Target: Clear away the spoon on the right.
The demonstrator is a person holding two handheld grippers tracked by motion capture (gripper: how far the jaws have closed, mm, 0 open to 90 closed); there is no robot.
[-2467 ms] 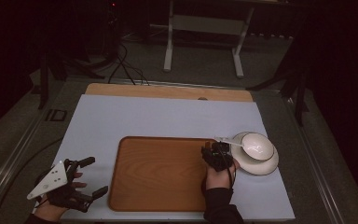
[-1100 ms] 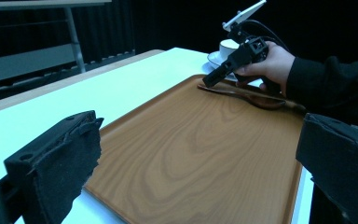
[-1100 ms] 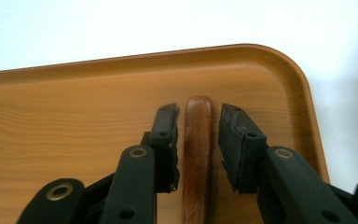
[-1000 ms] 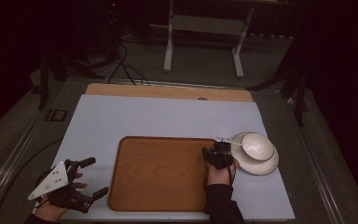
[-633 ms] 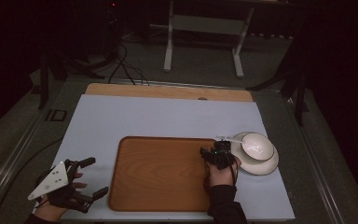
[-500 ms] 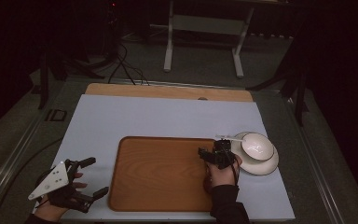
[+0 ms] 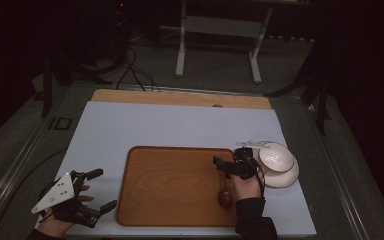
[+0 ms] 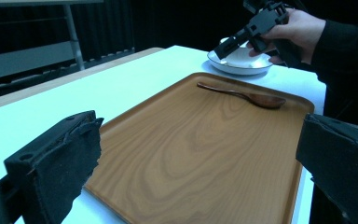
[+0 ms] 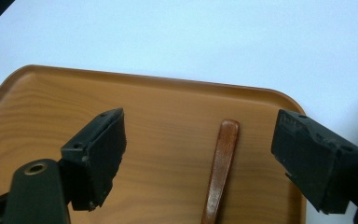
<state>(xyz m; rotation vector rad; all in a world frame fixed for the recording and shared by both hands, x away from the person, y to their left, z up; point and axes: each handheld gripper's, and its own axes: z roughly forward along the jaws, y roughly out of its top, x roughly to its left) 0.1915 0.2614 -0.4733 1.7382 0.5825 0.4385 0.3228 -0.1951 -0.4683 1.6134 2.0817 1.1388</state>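
Spoon [image 9: 219, 175] bowl cut off below right gripper [image 9: 200, 158] fingers.

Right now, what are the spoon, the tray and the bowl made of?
The spoon looks like dark wood, smooth and a bit glossy. The tray looks like wood or a wood-look laminate: clear grain lines, satin sheen. The bowl seems to be white glazed ceramic, shiny with highlights, though plastic can't be ruled out.

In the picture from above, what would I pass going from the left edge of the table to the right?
Left gripper, held open in a hand → wooden tray → wooden spoon lying near the tray's right edge → white bowl on its white plate. I skip the right gripper, since it hangs over the spoon.
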